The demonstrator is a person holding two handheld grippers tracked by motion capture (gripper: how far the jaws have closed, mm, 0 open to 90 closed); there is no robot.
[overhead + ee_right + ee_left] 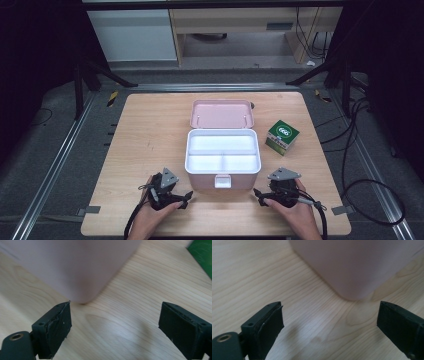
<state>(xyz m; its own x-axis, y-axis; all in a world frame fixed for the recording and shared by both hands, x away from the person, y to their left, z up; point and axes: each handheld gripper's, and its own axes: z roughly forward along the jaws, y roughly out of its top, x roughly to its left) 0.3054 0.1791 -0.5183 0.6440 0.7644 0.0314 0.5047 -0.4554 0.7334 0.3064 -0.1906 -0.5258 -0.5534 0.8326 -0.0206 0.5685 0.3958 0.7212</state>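
A pink storage box (223,180) stands open mid-table, its pink lid (222,114) folded back behind it. Inside sits a white tray (223,151) with one long compartment and two smaller ones, all bare. My left gripper (183,198) rests on the wood near the box's front left corner, jaws open and holding nothing. In the left gripper view the open gripper (329,312) faces the box's rounded corner (352,265). My right gripper (260,195) lies near the front right corner, also open. In the right gripper view the gripper (115,312) points at the box's pink corner (72,265).
A small green carton (282,136) stands right of the box, and its edge (203,253) appears in the right gripper view. The wooden table (150,135) has bare room on its left half. Dark frame legs and cables surround the table.
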